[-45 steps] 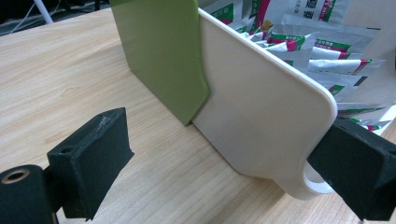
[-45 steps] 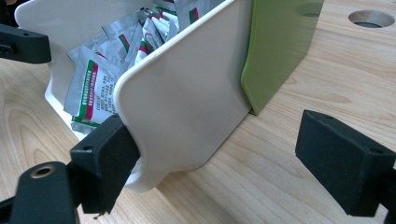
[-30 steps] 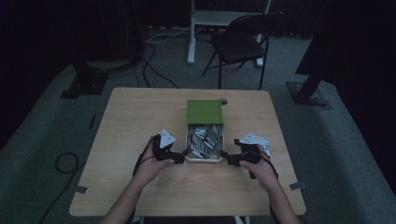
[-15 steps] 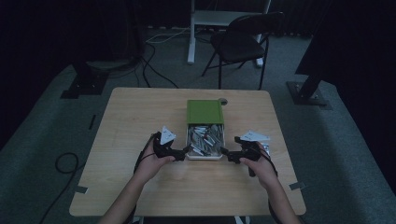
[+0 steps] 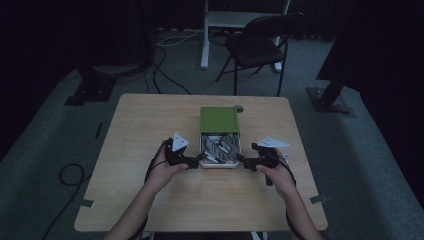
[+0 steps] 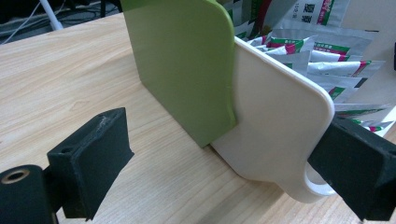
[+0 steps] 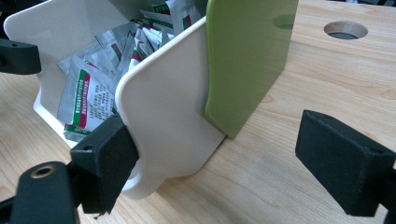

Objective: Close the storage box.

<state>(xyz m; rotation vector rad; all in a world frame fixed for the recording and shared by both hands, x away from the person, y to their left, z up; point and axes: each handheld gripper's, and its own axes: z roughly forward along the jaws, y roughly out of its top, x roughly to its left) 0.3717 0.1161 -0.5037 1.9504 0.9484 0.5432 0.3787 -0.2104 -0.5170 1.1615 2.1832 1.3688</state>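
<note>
Jaws spread | white box (image 6: 275,135) near corners between both pairs

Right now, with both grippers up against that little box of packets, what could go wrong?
1. Each gripper has only one finger against a side wall of the white box, the other standing wide over bare table. A push from the left gripper or right gripper might skid the box, not grasp it.
2. The green lid covers just the far half, so tilting could spill the loose packets.

Perhaps a dim lab: floor cables (image 5: 165,75)
</note>
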